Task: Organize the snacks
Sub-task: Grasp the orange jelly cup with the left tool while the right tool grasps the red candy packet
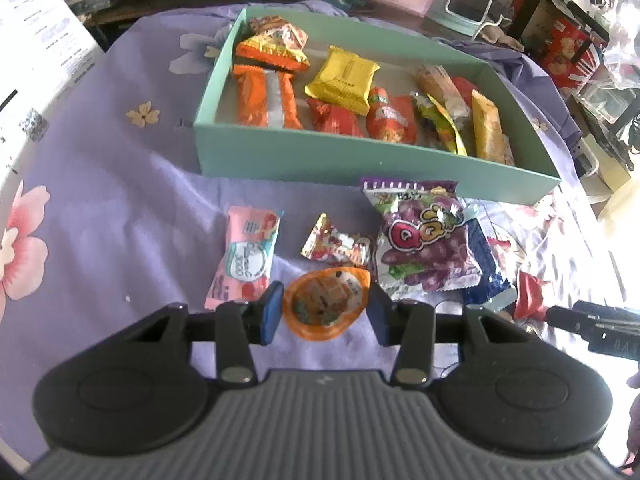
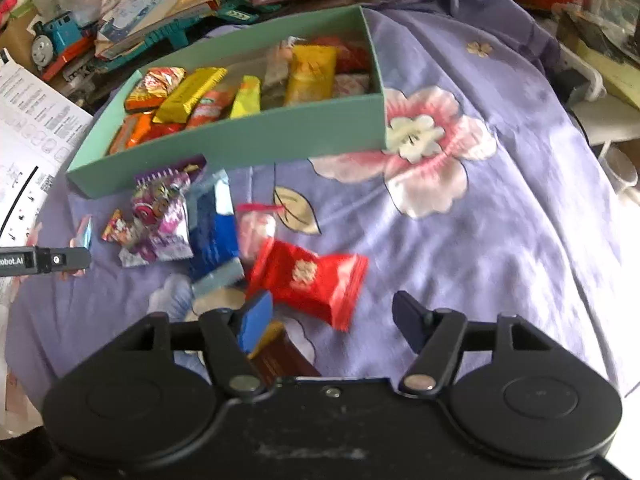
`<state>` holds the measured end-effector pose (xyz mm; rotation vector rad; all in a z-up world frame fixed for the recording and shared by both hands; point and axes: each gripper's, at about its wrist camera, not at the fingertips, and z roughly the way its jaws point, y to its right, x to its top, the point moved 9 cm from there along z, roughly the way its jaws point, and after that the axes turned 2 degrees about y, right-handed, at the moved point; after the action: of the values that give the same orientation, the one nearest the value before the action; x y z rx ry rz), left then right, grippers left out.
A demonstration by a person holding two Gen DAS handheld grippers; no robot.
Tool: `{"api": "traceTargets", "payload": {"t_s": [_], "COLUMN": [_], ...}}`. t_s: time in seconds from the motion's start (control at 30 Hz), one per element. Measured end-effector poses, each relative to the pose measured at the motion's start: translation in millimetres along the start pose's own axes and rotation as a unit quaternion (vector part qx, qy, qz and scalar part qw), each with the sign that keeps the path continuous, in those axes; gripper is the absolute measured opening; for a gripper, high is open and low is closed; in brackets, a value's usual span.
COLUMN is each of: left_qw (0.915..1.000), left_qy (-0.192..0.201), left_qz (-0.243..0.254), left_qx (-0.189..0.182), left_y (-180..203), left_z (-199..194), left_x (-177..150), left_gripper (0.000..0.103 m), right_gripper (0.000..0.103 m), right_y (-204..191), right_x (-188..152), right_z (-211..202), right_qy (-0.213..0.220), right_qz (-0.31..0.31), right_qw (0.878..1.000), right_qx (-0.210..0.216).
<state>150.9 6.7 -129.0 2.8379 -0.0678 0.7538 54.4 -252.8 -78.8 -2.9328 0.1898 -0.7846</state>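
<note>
A purple flowered cloth [image 2: 500,220] covers the table. On its far side sits a green box [image 1: 360,156] half full of wrapped snacks. Loose packets lie near it: a purple grape candy bag [image 1: 424,236], a pink packet [image 1: 246,256], a red packet [image 2: 316,276]. The left gripper [image 1: 326,310] is clamped on an orange jelly cup [image 1: 324,304]. The right gripper [image 2: 334,320] stands apart, the red packet's near corner between its fingers, unpressed.

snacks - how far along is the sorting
Done: about ten packets lie in the teal cardboard box. In hand: the left hand-held gripper is shut on the orange jelly cup; the right hand-held gripper is open. Left: purple grape gummy bag, pink packet, red wrapper.
</note>
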Motion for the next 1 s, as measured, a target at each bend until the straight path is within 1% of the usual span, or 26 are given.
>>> {"api": "traceTargets", "payload": {"t_s": [0.07,0.17,0.27,0.33,0.4,0.43,0.5,0.57,0.63,0.73,0.8,0.83,0.87,1.0], "left_qw": [1.0000,1.0000,1.0000,0.9999,0.9997,0.9997,0.9996,0.9995,0.9995,0.9995,0.9995,0.9996,0.9996,0.9994], "left_qy": [-0.003,-0.005,-0.006,-0.008,-0.012,-0.014,-0.016,-0.018,-0.021,-0.024,-0.023,-0.022,-0.021,-0.022], "left_qz": [0.000,0.001,-0.006,-0.011,-0.017,-0.018,-0.020,-0.021,-0.019,-0.020,-0.020,-0.020,-0.019,-0.025], "left_qx": [-0.001,0.002,0.004,0.007,0.010,0.011,0.014,0.013,0.011,0.007,0.003,0.001,0.000,0.000], "left_y": [-0.2,-0.9,-3.2,-5.2,-7.2,-8.2,-9.5,-10.0,-9.4,-6.2,-3.5,-2.4,-1.9,-4.5], "left_z": [1.8,3.8,4.0,4.5,5.4,6.2,7.5,8.7,11.5,16.2,16.9,16.5,16.0,15.3], "left_x": [-1.8,-2.3,-2.6,-3.6,-5.1,-5.3,-5.2,-4.3,-3.3,-0.9,-0.1,-0.2,-0.4,-1.9], "left_gripper": [0.044,0.044,0.044,0.044,0.044,0.044,0.044,0.044,0.044,0.044,0.044,0.044,0.044,0.044], "right_gripper": [0.067,0.067,0.067,0.067,0.067,0.067,0.065,0.063,0.058,0.058,0.062,0.068,0.069,0.069], "right_y": [-0.5,-10.2,-28.1,-37.4,-41.5,-41.5,-37.8,-34.1,-29.9,-24.5,-22.6,-20.1,-18.5,-11.0], "right_x": [0.1,11.3,22.7,26.5,25.7,24.0,17.5,14.0,10.2,6.1,8.6,9.6,10.4,1.3], "right_z": [-2.5,-4.4,1.5,12.5,25.0,30.2,36.1,31.2,26.5,23.4,21.7,18.0,17.2,14.6], "right_qy": [0.009,0.023,0.022,0.005,-0.021,-0.033,-0.051,-0.051,-0.051,-0.053,-0.054,-0.052,-0.049,-0.060], "right_qz": [-0.014,-0.081,-0.150,-0.186,-0.195,-0.199,-0.210,-0.207,-0.197,-0.185,-0.173,-0.169,-0.169,-0.182], "right_qw": [1.000,0.996,0.988,0.981,0.977,0.975,0.973,0.974,0.976,0.979,0.981,0.981,0.981,0.979], "right_qx": [0.002,0.003,0.043,0.061,0.084,0.088,0.079,0.078,0.075,0.073,0.076,0.077,0.078,0.073]}}
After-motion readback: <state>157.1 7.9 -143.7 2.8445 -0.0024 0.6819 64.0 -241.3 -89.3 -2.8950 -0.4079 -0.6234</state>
